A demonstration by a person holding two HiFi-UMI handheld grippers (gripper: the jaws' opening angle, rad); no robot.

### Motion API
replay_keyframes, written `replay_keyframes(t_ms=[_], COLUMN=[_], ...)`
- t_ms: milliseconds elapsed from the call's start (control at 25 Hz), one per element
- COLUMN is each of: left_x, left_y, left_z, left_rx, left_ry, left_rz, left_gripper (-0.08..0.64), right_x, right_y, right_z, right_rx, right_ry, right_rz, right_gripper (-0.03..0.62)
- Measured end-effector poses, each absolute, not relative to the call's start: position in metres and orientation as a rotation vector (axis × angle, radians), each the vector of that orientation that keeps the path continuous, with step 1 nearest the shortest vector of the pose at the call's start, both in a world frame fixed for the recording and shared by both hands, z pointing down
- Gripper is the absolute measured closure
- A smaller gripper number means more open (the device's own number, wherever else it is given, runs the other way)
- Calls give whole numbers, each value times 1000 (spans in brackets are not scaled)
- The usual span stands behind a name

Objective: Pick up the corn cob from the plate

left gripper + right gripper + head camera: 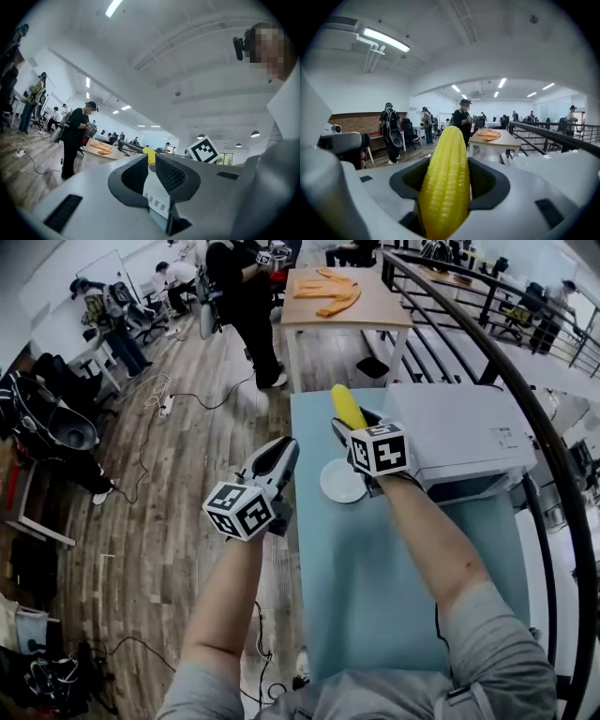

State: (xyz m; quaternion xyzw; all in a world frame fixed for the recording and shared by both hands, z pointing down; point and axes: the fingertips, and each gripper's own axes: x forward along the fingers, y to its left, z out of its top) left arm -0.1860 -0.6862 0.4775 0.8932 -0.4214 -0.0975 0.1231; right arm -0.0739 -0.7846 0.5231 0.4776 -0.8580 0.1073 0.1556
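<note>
My right gripper (352, 426) is shut on the yellow corn cob (348, 407), held up in the air above the far part of the teal table (375, 568). In the right gripper view the corn cob (445, 187) fills the space between the dark pads (487, 180) and sticks out past their tips. The white plate (341, 484) lies bare on the table, just below and left of that gripper. My left gripper (284, 454) hovers off the table's left edge over the wooden floor, shut with nothing in it. In its own view the left gripper (151, 161) points level and the corn cob (150, 153) shows beyond its tips.
A white box-shaped machine (459, 427) stands at the table's far right, close to my right gripper. Beyond it is a wooden table (342, 306) with orange items. A person (244, 296) stands to its left. A dark railing (525, 399) curves along the right side.
</note>
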Motion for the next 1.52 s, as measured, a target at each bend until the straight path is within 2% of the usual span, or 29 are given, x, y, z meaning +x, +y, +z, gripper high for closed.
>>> replay_keyframes(t_ms=[360, 720, 1120, 1520], left_x=[-186, -204, -214, -118], left_y=[-626, -525, -409, -276], left_z=[290, 157, 59, 25], left_rx=[2781, 2922, 3039, 3047], left_ry=[-1312, -1368, -1399, -1423], left_rz=[-344, -351, -360, -392], left_gripper=[535, 541, 541, 541], right_x=[-64, -73, -78, 30], right_y=[-709, -592, -457, -313], right_z=[319, 155, 45, -4], right_rx=[1499, 1589, 1658, 1650], right_ry=[-2630, -2731, -2791, -2816], right_rz=[-3, -331, -632, -821], right_gripper=[328, 328, 328, 327])
